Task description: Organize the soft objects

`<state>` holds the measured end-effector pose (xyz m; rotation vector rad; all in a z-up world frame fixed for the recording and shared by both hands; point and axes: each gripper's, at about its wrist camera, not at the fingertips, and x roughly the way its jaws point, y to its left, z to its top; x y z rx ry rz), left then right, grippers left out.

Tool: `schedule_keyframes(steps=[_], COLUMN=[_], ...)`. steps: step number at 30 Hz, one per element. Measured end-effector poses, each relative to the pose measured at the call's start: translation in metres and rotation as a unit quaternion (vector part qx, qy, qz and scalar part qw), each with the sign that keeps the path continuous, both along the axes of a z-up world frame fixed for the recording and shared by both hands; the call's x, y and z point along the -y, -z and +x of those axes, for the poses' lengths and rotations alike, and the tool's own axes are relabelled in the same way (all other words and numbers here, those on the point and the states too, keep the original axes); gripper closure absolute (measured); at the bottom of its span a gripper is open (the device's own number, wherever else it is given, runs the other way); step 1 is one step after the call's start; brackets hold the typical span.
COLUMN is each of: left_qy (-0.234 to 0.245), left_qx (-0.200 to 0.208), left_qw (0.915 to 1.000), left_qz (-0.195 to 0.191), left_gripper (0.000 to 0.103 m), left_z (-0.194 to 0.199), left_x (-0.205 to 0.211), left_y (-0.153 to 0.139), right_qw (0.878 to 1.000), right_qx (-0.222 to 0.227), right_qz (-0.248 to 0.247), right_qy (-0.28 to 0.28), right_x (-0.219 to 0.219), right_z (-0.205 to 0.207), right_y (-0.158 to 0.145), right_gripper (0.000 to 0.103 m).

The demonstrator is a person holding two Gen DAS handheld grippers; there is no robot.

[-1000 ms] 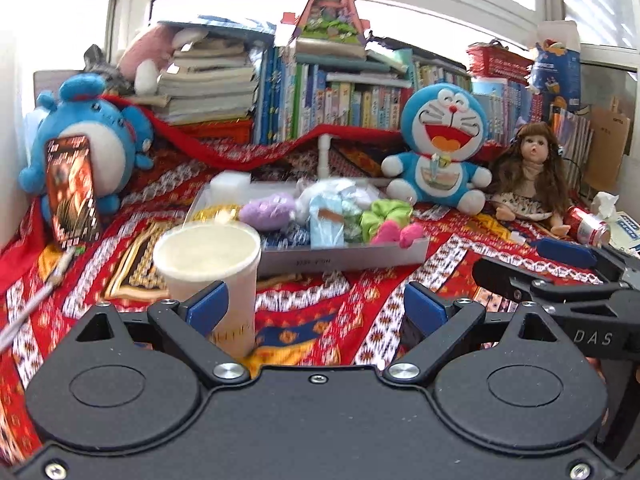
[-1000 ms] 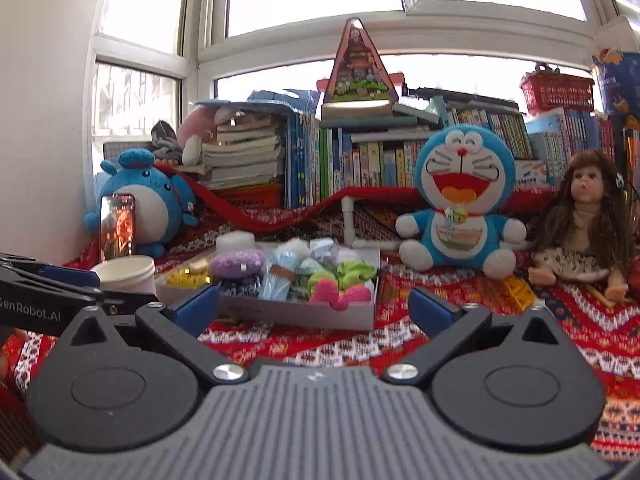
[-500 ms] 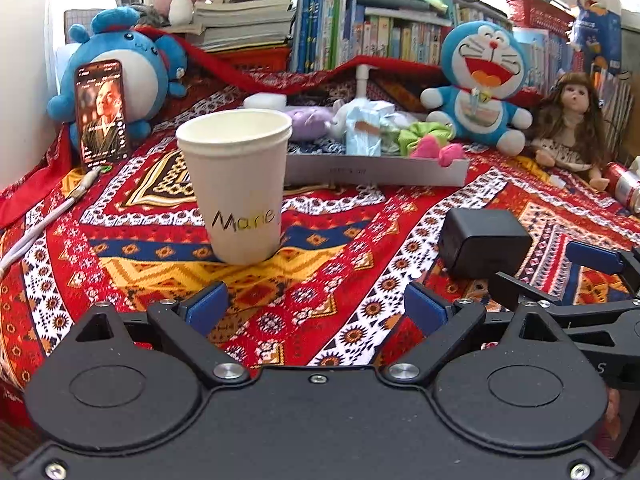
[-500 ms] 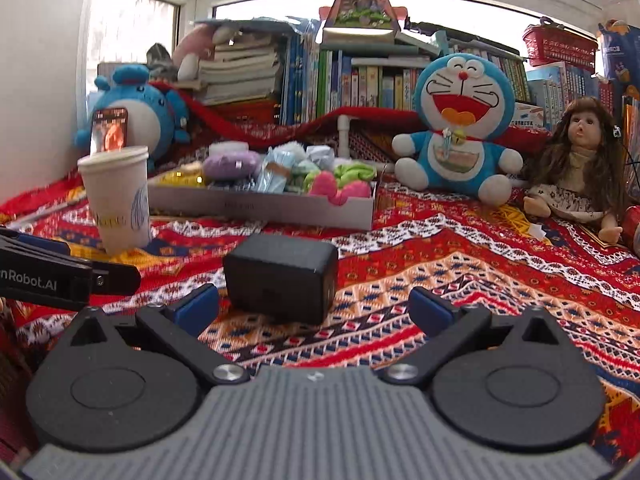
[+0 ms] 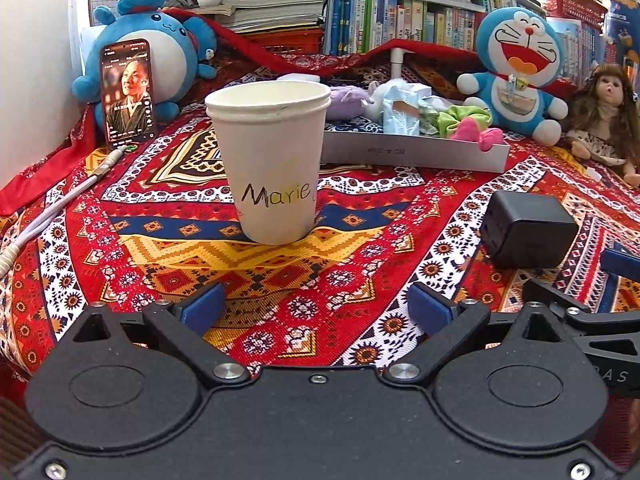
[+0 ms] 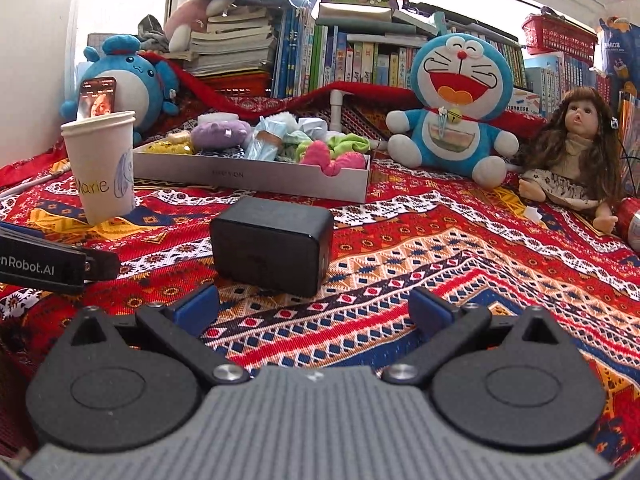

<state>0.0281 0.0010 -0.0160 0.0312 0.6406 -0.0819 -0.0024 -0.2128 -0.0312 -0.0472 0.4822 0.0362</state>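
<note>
While soft items [image 6: 280, 144] fill the tray [image 6: 256, 178], I hold both grippers [image 5: 316, 308] [image 6: 314, 308] spread, empty; stage unclear.

2 blue plush toys [image 6: 456, 104] [image 6: 128, 76], 1 doll [image 6: 576, 156], 1 paper cup [image 5: 272, 160], 1 black box [image 6: 272, 246], 1 phone [image 5: 128, 92], 1 tray [image 6: 256, 178] w/ soft bits.

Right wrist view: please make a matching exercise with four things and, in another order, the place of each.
Things:
1. paper cup
2. black box
3. phone
4. pink scrunchie

Places:
A. in the grey tray
B. leaning on the blue plush
C. on the cloth, right in front of the right tool
D. standing on the cloth left of the tray

Pairs: 1-D, 2-C, 3-B, 4-A
</note>
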Motion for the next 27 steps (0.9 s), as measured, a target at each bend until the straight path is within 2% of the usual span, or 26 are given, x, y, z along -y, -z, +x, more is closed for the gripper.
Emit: schedule_keyframes(steps=[6, 27], left_qy=[-0.011, -0.013], left_qx=[0.0, -0.004], left_qw=[0.9999, 0.9999], left_qz=[0.003, -0.001], left_gripper=[0.0, 0.0], left_z=[0.0021, 0.0036], left_x=[0.0008, -0.0004], left_y=[0.0031, 0.0038], right_qw=[1.0, 1.0], right_qx=[-0.005, -0.024], right_qz=[0.008, 0.019], right_qy=[0.002, 0.001], right_x=[0.0018, 0.0045], right_z=[0.0023, 0.0073], right_y=[0.002, 0.0014], right_gripper=[0.0, 0.0])
